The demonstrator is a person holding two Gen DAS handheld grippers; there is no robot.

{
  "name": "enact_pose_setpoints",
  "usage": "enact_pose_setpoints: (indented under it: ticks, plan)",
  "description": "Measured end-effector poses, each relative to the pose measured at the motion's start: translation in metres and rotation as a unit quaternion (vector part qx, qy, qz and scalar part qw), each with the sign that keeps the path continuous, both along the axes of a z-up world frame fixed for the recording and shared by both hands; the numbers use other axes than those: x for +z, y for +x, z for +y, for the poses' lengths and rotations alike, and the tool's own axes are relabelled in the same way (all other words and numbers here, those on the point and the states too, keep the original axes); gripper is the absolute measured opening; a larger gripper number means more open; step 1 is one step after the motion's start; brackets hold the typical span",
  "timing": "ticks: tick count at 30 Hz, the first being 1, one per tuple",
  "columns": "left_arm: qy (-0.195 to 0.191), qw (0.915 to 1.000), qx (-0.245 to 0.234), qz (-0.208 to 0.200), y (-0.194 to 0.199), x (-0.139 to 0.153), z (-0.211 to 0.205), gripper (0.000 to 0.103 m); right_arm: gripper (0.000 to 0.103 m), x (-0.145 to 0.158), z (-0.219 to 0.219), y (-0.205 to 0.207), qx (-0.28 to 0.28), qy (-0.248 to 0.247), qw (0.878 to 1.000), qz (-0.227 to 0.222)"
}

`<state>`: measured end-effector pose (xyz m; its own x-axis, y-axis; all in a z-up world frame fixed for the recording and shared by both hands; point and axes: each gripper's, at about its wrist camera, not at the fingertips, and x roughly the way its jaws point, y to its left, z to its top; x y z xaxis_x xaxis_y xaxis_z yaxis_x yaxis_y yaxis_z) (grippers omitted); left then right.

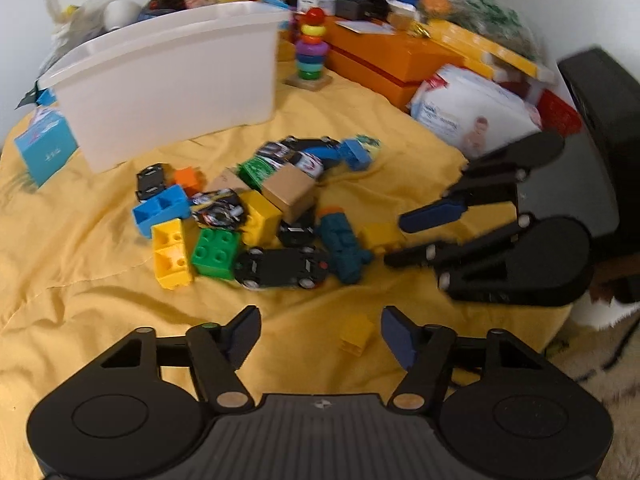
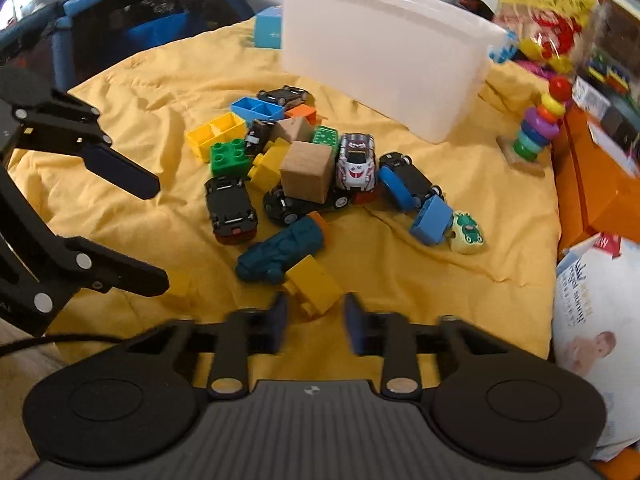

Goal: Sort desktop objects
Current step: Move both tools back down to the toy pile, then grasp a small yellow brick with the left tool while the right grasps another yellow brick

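- The left gripper (image 1: 316, 334) hovers low over the rumpled yellow cloth (image 1: 100, 240), its fingers (image 1: 244, 332) spread wide with nothing between them except bare cloth and a small yellow plastic brick (image 1: 357, 335), which lies on the cloth nearer the right-hand finger, not touched by either.
- The right gripper (image 2: 316, 322) has its blue-padded fingers (image 2: 356, 324) at a moderate gap, parted, and a larger yellow building block (image 2: 314, 286) sits just ahead of the tips, roughly centred on the gap (whether the pads touch it is hard to tell, the fingers are blurred).
- Just beyond that block lies a dark teal toy vehicle (image 2: 280, 254) on its side, touching or nearly touching the block.
- Further out is the heap of toys: an overturned black toy car (image 2: 230, 206), a plain wooden cube (image 2: 308, 170) resting on another black car, a white and red toy racing car (image 2: 356, 160), a green studded brick (image 2: 230, 156), an open yellow brick (image 2: 216, 134) and an open blue brick (image 2: 258, 108).
- A pale green frog-faced toy (image 2: 467, 233) lies apart to the right of the heap, beside a blue block (image 2: 432, 218).
- Behind the heap stands a tall white plastic bin (image 2: 384, 56), upright on the cloth.
- A rainbow ring-stacking toy (image 2: 536, 128) stands to the right of the bin, beside an orange box (image 2: 592, 184).
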<state>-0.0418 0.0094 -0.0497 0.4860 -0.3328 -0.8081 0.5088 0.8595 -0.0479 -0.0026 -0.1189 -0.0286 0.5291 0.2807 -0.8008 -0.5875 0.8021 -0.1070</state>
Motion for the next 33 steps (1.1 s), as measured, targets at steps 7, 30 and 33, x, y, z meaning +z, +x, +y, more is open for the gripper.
enact_pose_setpoints:
  ticks: [7, 30, 33]
  plan:
    - [0.017, 0.9997, -0.018, -0.005, -0.007, -0.001, -0.010, 0.062, 0.023, 0.004, -0.003, -0.005, 0.026, 0.002, 1.000, -0.008]
    - [0.014, 0.9981, -0.057, 0.019, 0.002, -0.020, -0.024, 0.029, 0.017, 0.005, -0.025, 0.017, 0.011, 0.035, 0.998, 0.042]
    - [0.026, 0.9971, -0.068, 0.022, 0.005, -0.023, -0.028, 0.023, 0.017, -0.001, -0.025, 0.017, 0.004, 0.034, 0.998, 0.057]
